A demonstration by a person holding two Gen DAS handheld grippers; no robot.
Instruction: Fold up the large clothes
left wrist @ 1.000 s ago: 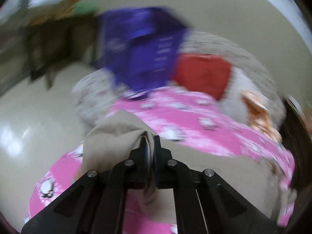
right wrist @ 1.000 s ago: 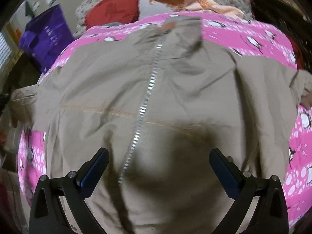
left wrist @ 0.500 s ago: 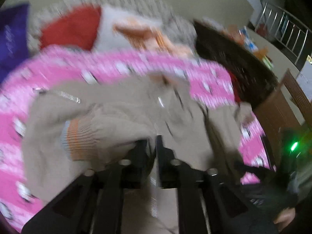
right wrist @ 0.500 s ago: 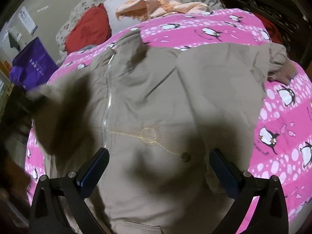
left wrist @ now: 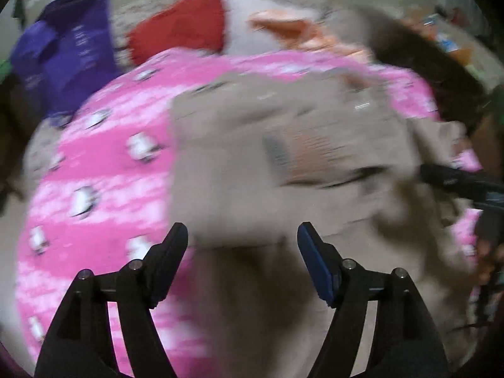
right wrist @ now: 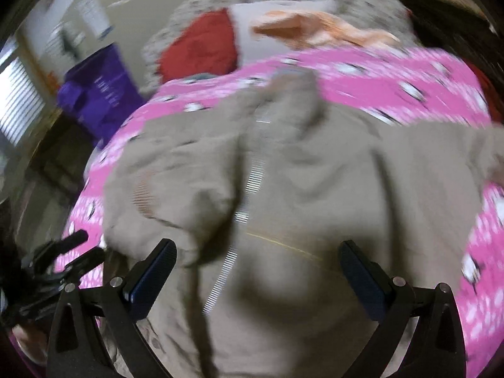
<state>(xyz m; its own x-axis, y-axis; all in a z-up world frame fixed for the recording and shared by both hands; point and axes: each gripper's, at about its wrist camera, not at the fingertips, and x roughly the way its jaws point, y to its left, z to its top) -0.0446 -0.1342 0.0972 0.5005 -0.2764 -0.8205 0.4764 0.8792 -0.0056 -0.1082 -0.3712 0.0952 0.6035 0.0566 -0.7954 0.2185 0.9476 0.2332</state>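
Note:
A beige zip-up jacket [right wrist: 315, 189] lies front up on the pink penguin bedspread [right wrist: 409, 82]. Its left sleeve [right wrist: 176, 189], with a ribbed cuff [left wrist: 302, 157], is folded across the chest. In the left wrist view my left gripper [left wrist: 242, 236] hovers over the jacket [left wrist: 239, 163]; its jaws are opening, with no cloth pinched between the pads. My right gripper [right wrist: 256, 249] stands open above the lower zipper [right wrist: 226, 264], holding nothing. Each gripper shows at the edge of the other's view: the left gripper [right wrist: 69, 252] at lower left, the right gripper [left wrist: 456, 182] at the right. Both views are blurred.
A red pillow [left wrist: 179, 28], a white pillow with an orange cloth [left wrist: 283, 28] and a speckled blanket lie at the head of the bed. A purple bag [left wrist: 66, 60] stands off the bed's left side. Dark furniture [left wrist: 425, 60] borders the right side.
My left gripper carried the sleeve across the jacket, then opened and let it go; the sleeve now rests on the chest. My right gripper stayed open and shifted a little.

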